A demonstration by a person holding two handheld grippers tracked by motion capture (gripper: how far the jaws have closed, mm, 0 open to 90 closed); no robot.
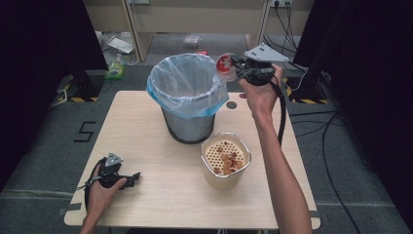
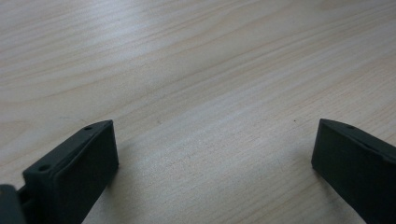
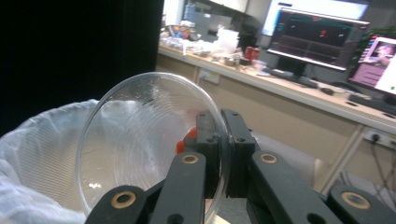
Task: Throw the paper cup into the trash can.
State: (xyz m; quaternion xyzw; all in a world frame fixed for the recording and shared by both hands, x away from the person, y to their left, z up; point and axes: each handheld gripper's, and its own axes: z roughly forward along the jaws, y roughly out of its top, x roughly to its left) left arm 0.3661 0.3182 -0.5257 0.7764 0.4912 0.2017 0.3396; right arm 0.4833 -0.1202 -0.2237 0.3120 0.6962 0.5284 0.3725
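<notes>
The clear plastic bowl is pinched by its rim between the jaws of the right tool, tipped on edge above the rim of the bin. In the high view the bowl shows red bits inside, held just over the bin's blue-white liner bag. It looks light, thin and stiff, with a slick surface, so the rim is the sensible place to grip; squeezing hard could crack it, and a loose pinch may let it slide. No label can be read on it. The bin stands at the far middle of the bench. Nearer sits a cream container with a perforated insert and brown pieces. The left tool rests on the bench at the near left, its 2 jaws spread apart with nothing between them. A "5" is marked on the floor.
</notes>
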